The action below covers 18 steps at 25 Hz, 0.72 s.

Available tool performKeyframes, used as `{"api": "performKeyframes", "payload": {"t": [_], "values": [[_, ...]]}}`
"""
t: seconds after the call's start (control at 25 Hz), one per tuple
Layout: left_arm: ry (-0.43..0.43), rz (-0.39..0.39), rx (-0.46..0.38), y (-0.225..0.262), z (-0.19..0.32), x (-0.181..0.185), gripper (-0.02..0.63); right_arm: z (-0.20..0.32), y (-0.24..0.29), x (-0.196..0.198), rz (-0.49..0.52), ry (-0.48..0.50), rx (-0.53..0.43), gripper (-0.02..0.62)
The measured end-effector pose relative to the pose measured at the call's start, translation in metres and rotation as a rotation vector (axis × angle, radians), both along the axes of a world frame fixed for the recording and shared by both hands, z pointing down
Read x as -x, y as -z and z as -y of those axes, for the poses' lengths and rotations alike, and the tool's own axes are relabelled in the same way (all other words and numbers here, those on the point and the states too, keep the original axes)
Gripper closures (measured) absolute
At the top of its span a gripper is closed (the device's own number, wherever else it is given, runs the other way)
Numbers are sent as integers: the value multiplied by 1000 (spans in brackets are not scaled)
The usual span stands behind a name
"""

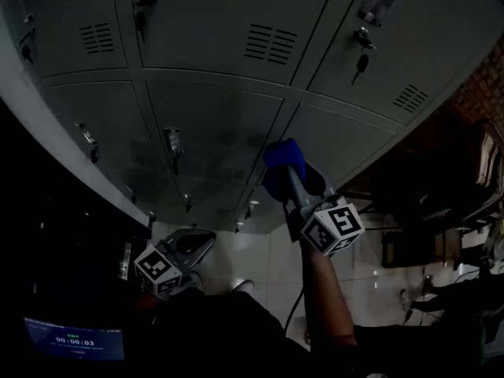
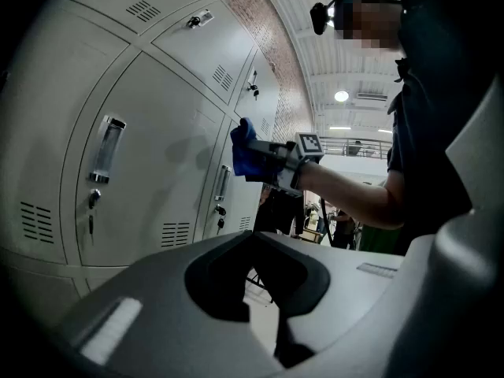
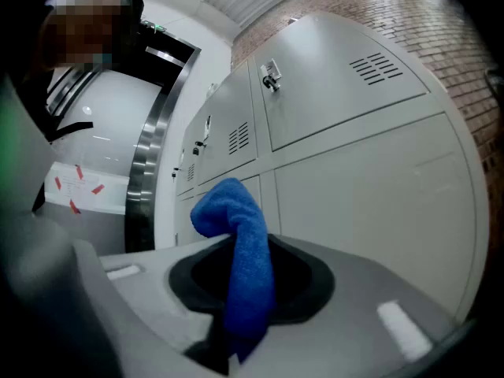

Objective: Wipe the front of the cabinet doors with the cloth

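Grey metal cabinet doors [image 1: 220,124] fill the upper head view. A blue cloth [image 1: 281,157] is bunched in my right gripper [image 1: 293,181], which is shut on it and held up near a lower door right of centre. The left gripper view shows the cloth [image 2: 246,152] close against a door [image 2: 150,172]; contact cannot be told. Seen from the right gripper view, the cloth [image 3: 244,258] hangs out of the jaws, with doors [image 3: 370,187] just beyond. My left gripper [image 1: 193,242] hangs low, away from the doors, shut and empty.
Keys hang in the door locks [image 1: 361,61], and handles [image 2: 108,150] stick out from the fronts. White floor tiles [image 1: 260,258] lie below. Dark furniture [image 1: 441,211] and a brick wall [image 1: 480,93] stand at the right. A small lit screen [image 1: 75,341] sits at the lower left.
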<state>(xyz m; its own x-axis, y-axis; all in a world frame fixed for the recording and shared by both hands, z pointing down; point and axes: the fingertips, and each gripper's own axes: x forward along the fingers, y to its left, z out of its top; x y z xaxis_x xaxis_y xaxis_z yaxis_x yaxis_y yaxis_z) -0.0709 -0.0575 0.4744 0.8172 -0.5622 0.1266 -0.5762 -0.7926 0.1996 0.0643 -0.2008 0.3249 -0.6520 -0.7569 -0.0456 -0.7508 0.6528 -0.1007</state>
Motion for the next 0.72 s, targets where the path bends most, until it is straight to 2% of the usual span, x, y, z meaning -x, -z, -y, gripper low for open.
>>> {"api": "performKeyframes", "payload": {"t": [0.32, 0.72], "values": [[25, 1, 8, -2, -3, 9, 604, 46, 42, -8, -5, -119, -32, 512], [26, 3, 11, -2, 0, 10, 604, 55, 42, -23, -14, -154, -16, 512]]}}
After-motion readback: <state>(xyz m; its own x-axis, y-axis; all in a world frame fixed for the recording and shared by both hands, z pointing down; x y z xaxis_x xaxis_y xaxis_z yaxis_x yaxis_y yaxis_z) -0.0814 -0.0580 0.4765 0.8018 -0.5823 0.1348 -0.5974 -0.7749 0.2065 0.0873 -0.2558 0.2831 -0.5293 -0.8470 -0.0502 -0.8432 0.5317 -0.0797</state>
